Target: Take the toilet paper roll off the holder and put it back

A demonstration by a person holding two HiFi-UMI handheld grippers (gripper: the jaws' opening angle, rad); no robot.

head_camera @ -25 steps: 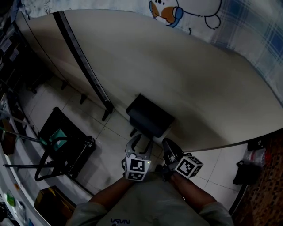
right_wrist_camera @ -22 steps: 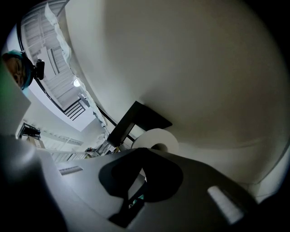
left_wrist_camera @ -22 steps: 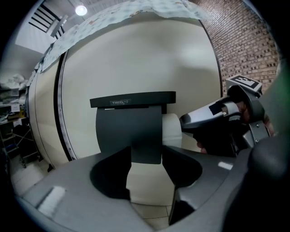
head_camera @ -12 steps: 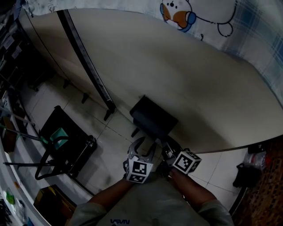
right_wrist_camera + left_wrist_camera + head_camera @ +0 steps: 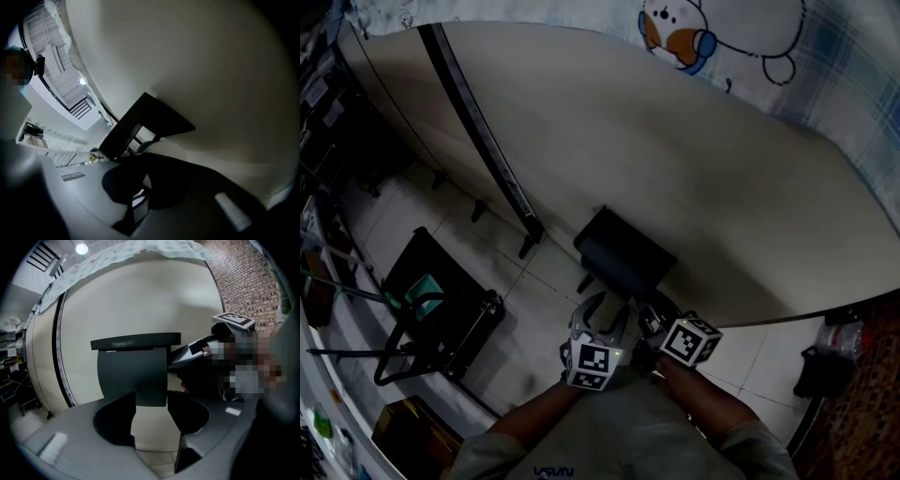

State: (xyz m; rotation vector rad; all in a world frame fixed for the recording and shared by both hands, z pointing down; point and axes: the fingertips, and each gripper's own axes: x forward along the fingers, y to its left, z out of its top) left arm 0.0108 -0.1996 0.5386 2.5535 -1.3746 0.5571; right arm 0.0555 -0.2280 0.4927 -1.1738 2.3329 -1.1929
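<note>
Right claw (image 5: 143,187) clenched on nothing, tips near the white toilet paper roll (image 5: 164,146) at frame centre under the black lidded holder (image 5: 150,117); left claw (image 5: 151,420) released, facing that lid. Likely to dent or unreel the soft roll if pushed in shut.

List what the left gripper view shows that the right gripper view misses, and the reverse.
Left gripper view only: the brick wall, and the right tool beside the holder with its marker cube. Right gripper view only: the white toilet paper roll tucked under the holder's top shelf. Both: the dark holder mounted on the cream wall.
</note>
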